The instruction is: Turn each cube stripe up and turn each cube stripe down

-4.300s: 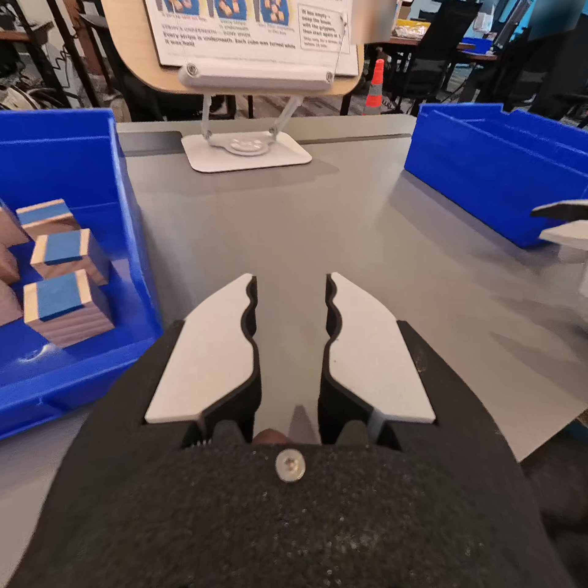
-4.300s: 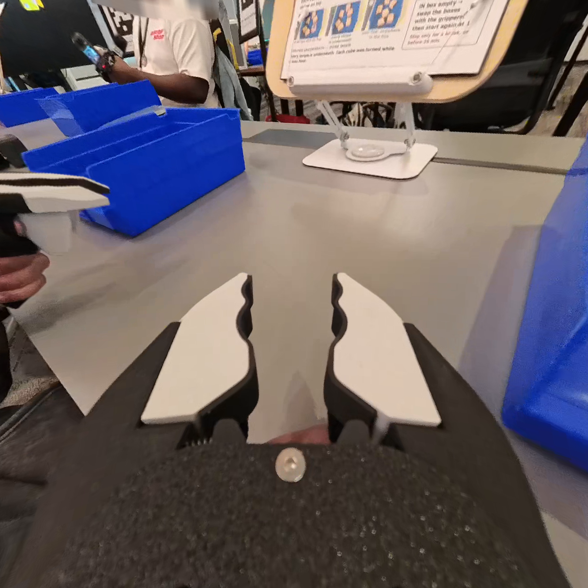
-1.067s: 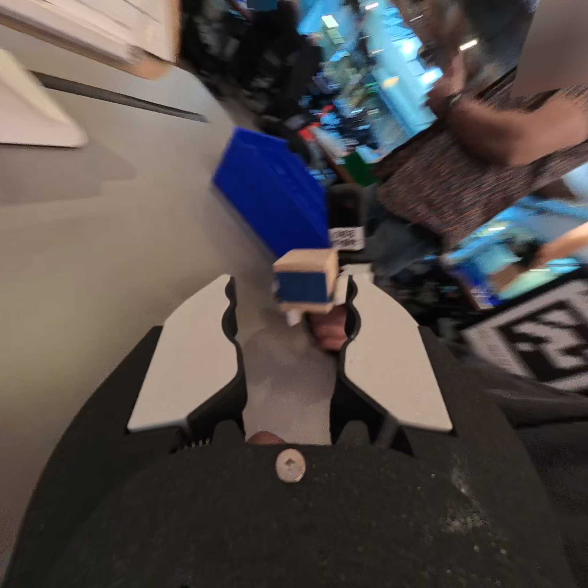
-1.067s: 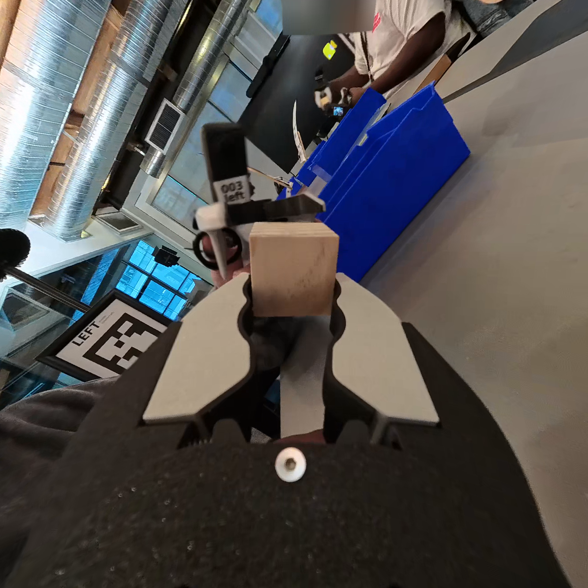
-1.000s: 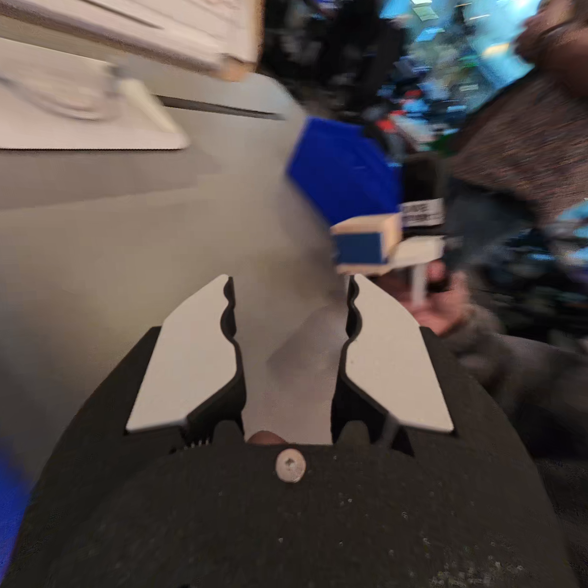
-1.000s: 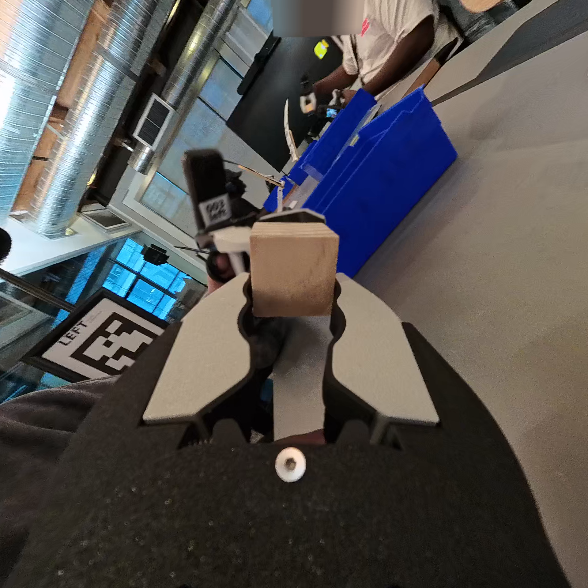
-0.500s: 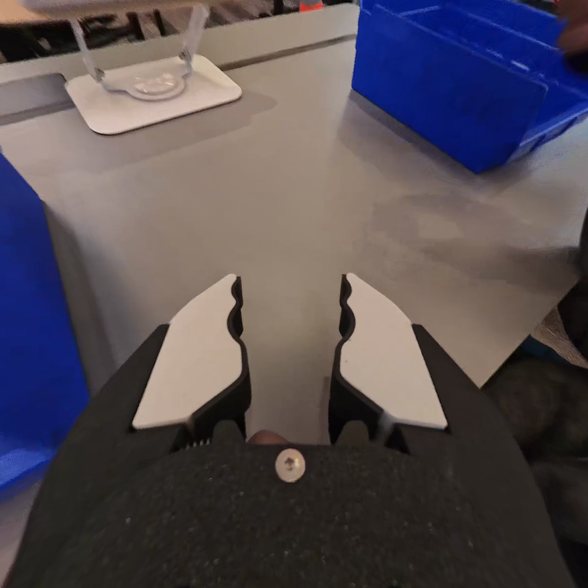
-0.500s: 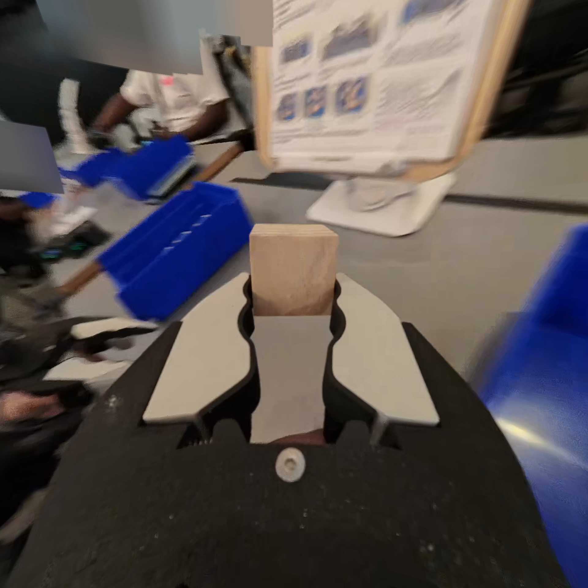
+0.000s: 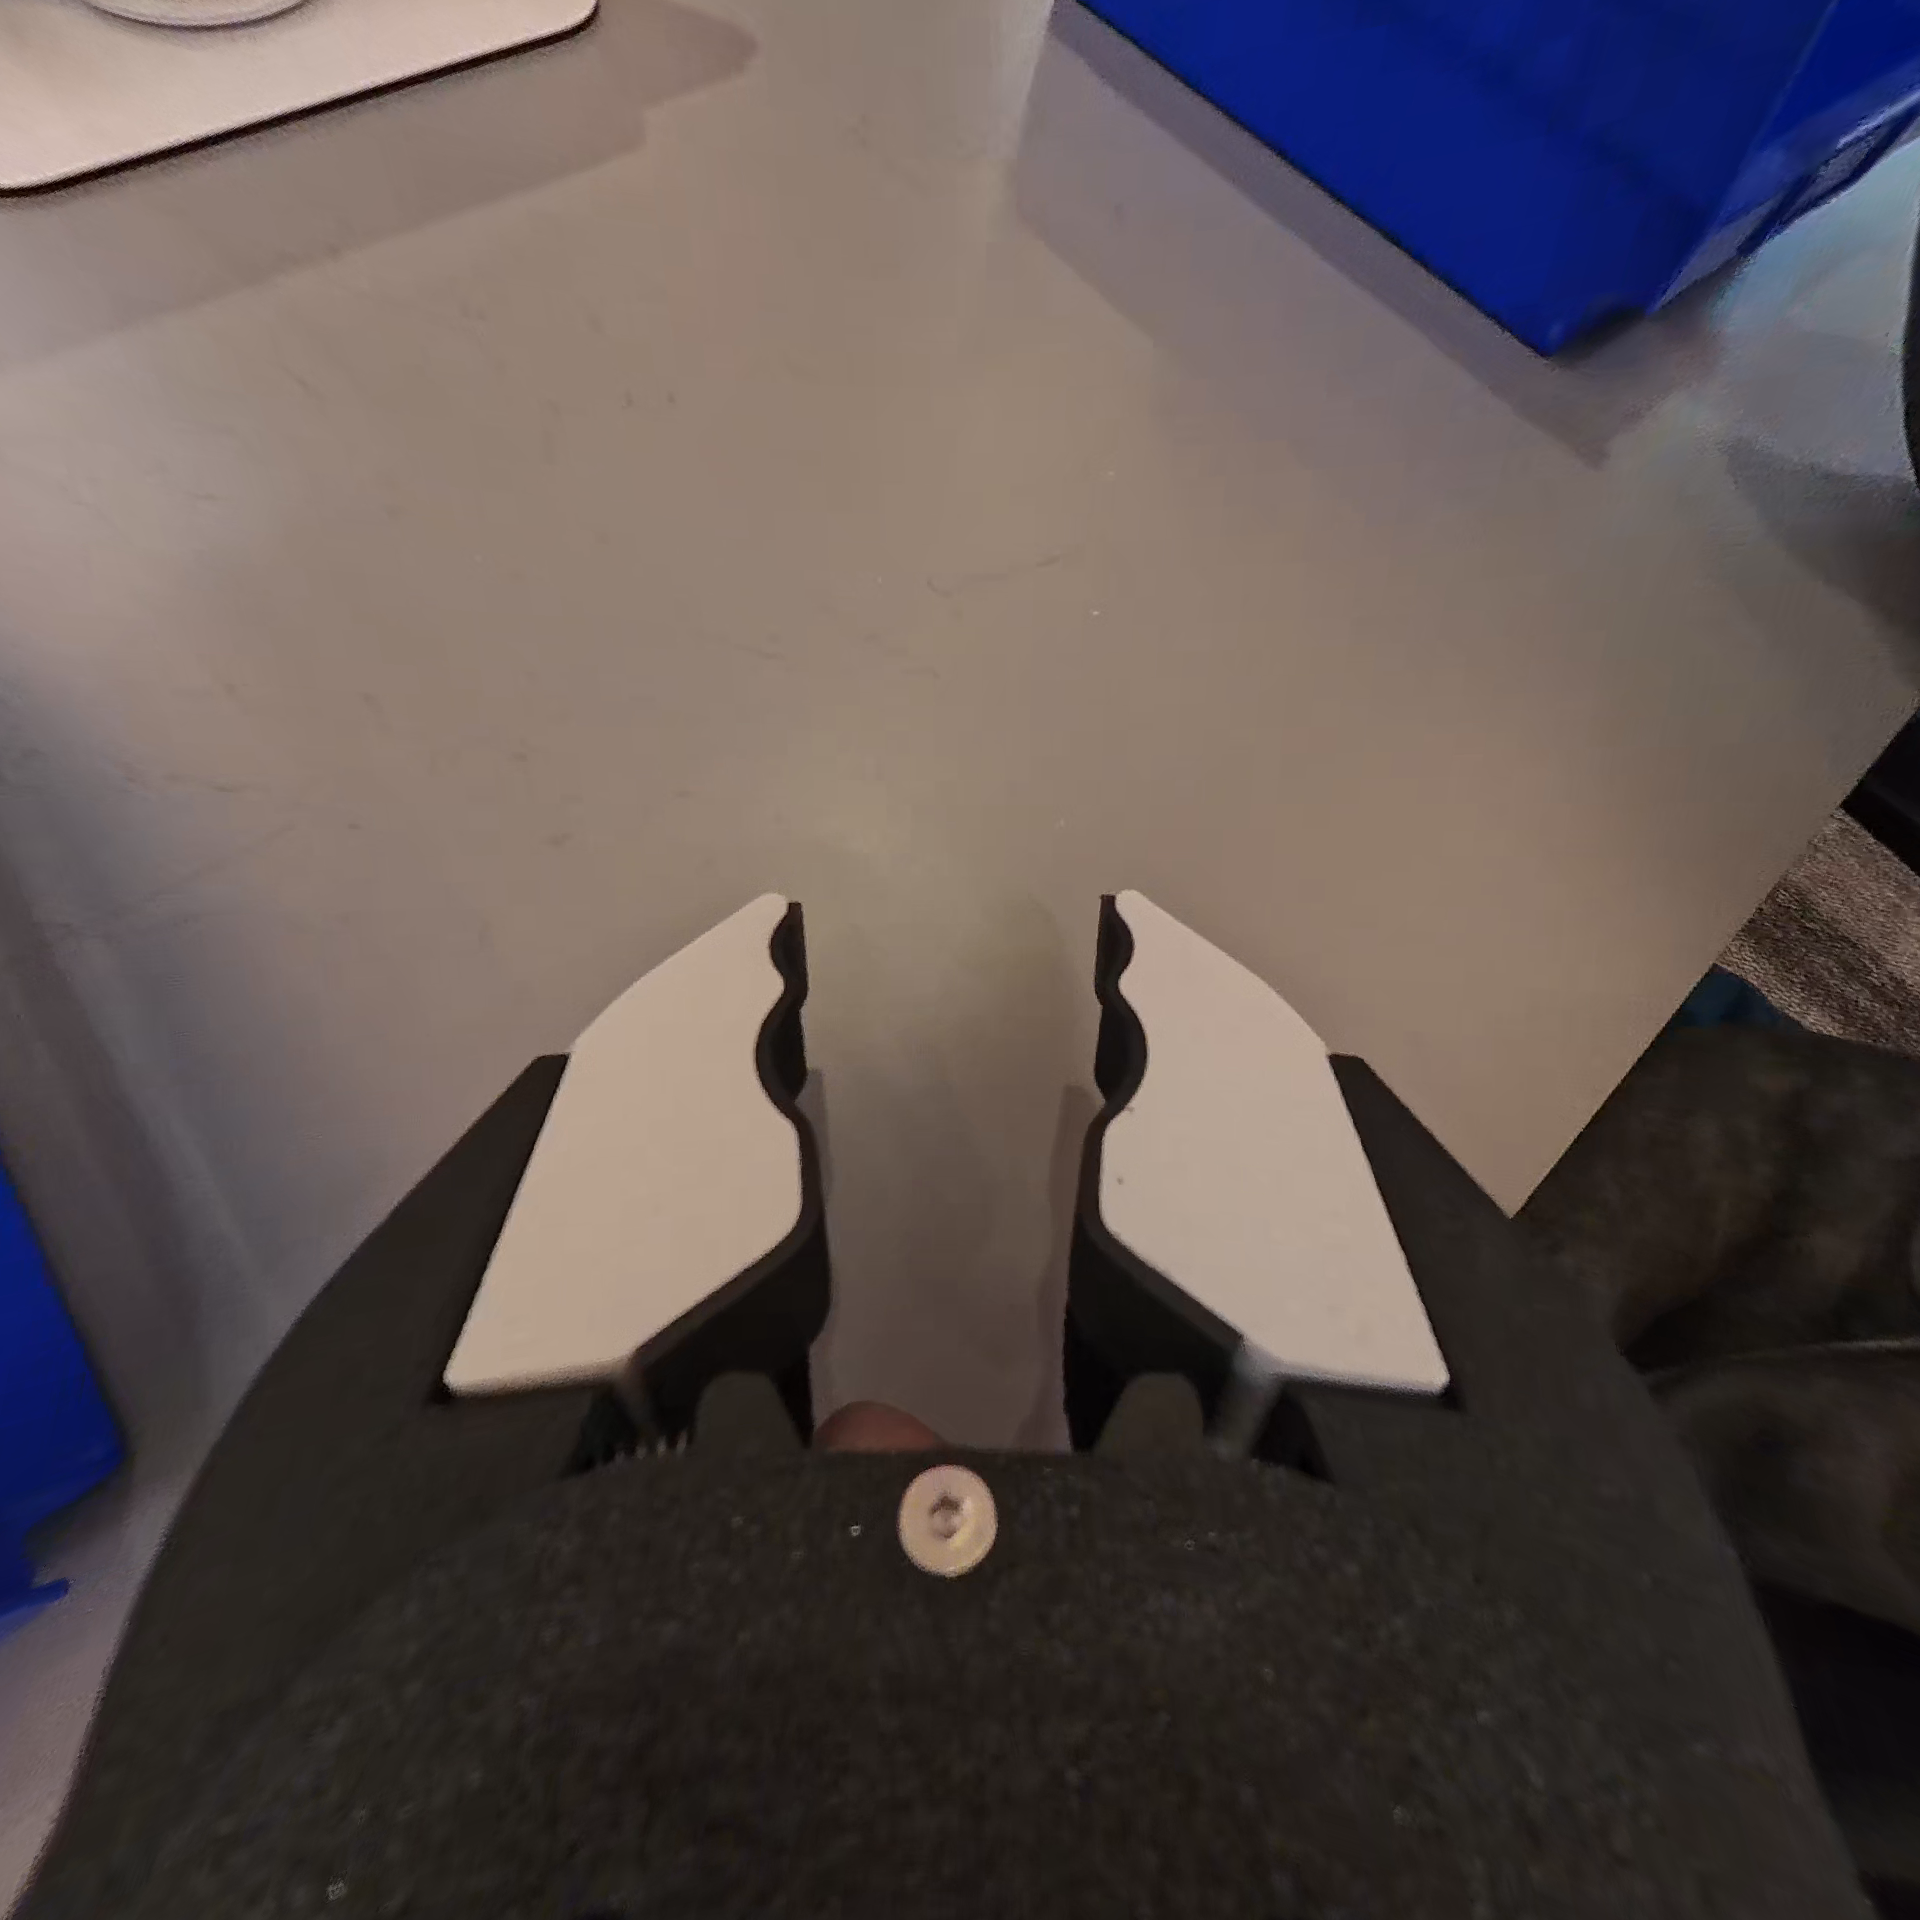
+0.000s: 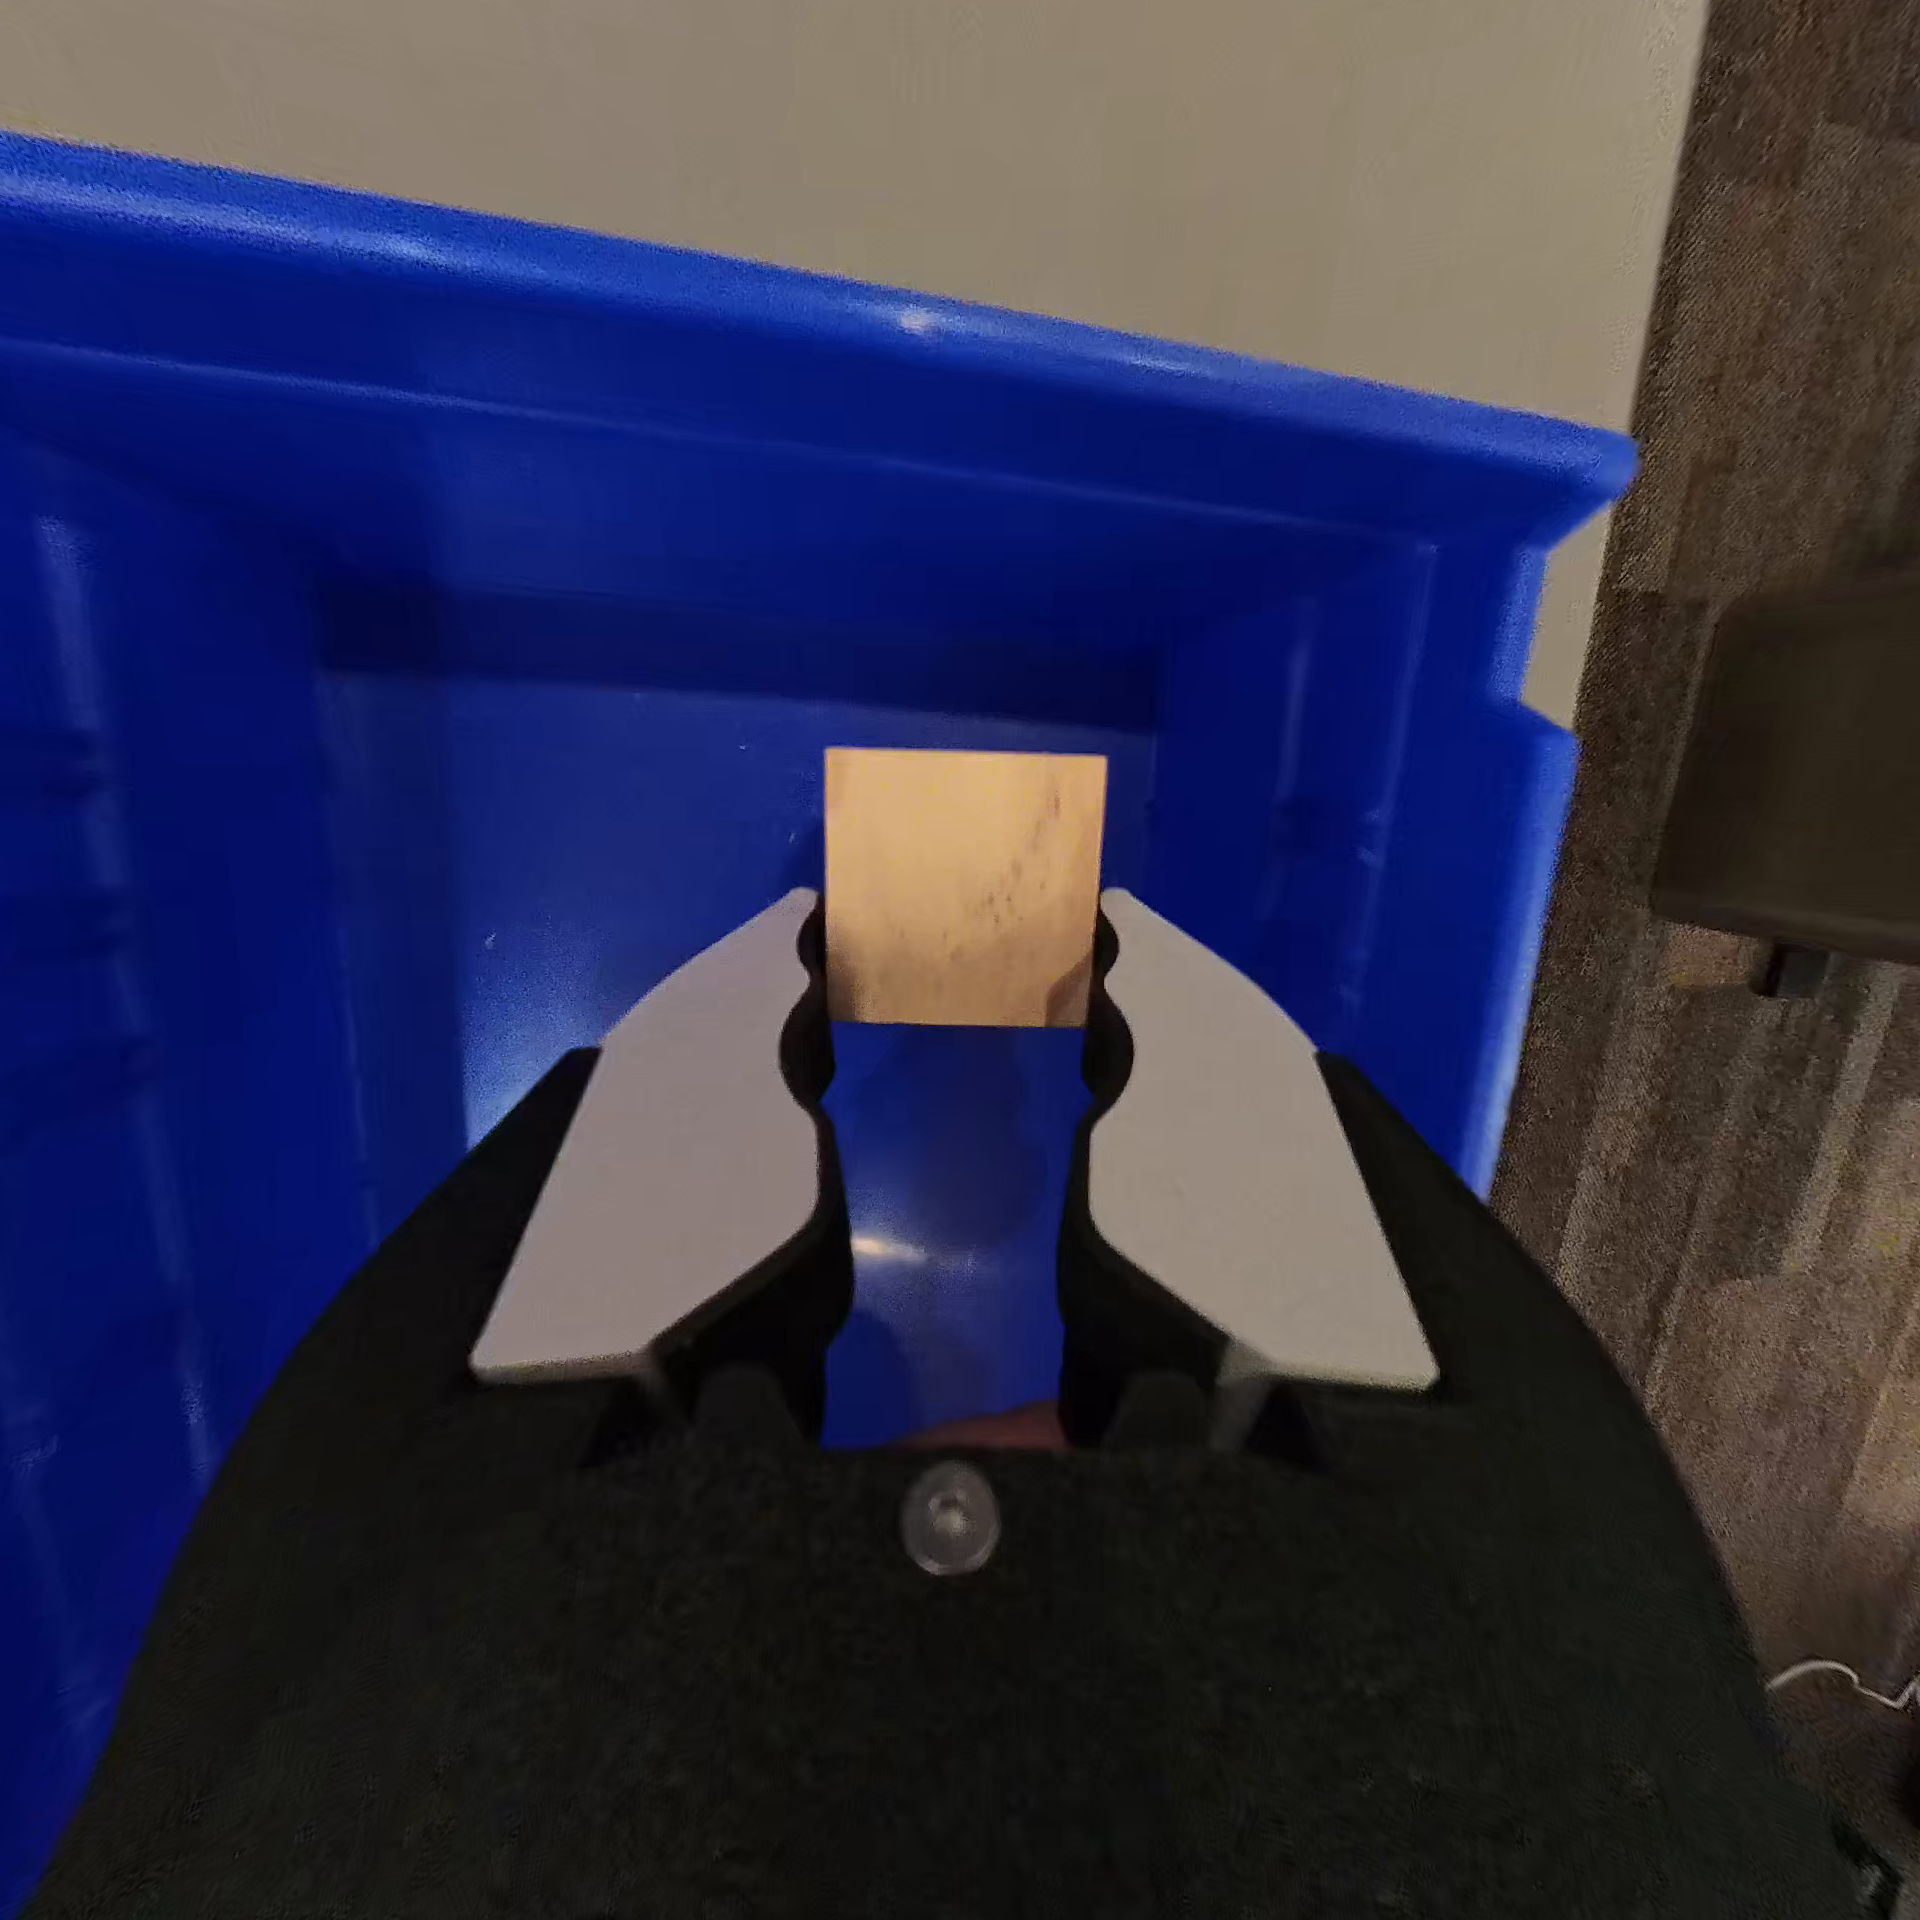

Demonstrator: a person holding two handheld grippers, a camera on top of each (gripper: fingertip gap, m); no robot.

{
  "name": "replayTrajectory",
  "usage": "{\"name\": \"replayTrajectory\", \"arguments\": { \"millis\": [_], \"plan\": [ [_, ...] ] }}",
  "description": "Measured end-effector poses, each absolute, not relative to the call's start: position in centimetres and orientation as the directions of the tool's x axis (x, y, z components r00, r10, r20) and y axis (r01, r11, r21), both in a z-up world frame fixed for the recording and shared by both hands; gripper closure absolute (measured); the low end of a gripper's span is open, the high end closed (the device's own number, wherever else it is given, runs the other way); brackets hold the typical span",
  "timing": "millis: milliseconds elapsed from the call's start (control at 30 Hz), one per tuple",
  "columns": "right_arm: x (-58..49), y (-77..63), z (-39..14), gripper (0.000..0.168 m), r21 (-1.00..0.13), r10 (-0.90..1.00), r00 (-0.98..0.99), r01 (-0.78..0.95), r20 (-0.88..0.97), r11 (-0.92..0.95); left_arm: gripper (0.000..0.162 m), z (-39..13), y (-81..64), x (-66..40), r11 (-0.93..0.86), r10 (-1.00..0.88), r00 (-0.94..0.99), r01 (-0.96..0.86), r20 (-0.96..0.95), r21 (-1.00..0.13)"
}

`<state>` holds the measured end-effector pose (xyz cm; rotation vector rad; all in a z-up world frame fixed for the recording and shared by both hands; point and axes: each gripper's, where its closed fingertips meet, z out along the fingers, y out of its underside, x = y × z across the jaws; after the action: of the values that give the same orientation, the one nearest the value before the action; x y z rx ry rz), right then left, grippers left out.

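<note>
Grey table fills the left wrist view, bare in the middle. Blue bin sits at the table's right edge, carpet floor beside it; same bin shows as a blue wall far right in the left view. Another blue bin edge at lower left. White stand base at the top left corner.

Right gripper points down into the bin, jaws clamped on a wooden cube by its two sides, plain wood face toward the camera, no stripe visible. Cube is over the bin floor near the far right corner; can't tell if it touches.

Left gripper hovers over bare table, jaws spread apart, holding nothing.
</note>
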<state>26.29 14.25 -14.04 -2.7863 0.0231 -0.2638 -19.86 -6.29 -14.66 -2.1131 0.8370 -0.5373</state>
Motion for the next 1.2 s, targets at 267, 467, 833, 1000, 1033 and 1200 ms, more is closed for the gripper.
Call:
{"name": "replayTrajectory", "arguments": {
  "millis": [267, 467, 833, 1000, 1033, 1200],
  "plan": [
    [27.3, 14.0, -17.8, 0.123, -0.234, -0.082, 0.98, -0.038, 0.182, -0.971, 0.11, -15.2, -6.5, -20.0, -0.497, -0.719, 0.684, -0.385, 0.121, -0.777],
    [27.6, 14.3, -15.9, 0.109, -0.352, -0.091, 0.978, -0.019, 0.189, -0.936, 0.11, -15.4, -6.6, -20.0, -0.506, -0.723, 0.679, -0.391, 0.13, -0.769],
    [-5.7, -3.0, -4.3, 0.113, -0.927, 0.769, 0.57, 0.03, -0.291, -0.373, 0.112, -15.3, -6.3, -19.8, -0.497, -0.722, 0.678, -0.374, 0.135, -0.783],
    [-10.8, -7.6, -10.7, 0.114, -0.916, 0.836, 0.537, 0.268, -0.116, -0.3, 0.111, -14.3, -6.7, -19.9, -0.457, -0.726, 0.684, -0.404, 0.07, -0.793],
    [-10.9, -7.6, -11.3, 0.114, -0.906, 0.832, 0.549, 0.306, -0.081, -0.291, 0.111, -13.4, -6.8, -20.2, -0.448, -0.72, 0.691, -0.399, 0.058, -0.8],
    [-11.5, -8.2, -11.5, 0.116, -0.896, 0.84, 0.535, 0.321, -0.095, -0.306, 0.104, -4.9, -3.9, -28.4, -0.456, -0.564, 0.826, -0.31, 0.001, -0.834]
  ]
}}
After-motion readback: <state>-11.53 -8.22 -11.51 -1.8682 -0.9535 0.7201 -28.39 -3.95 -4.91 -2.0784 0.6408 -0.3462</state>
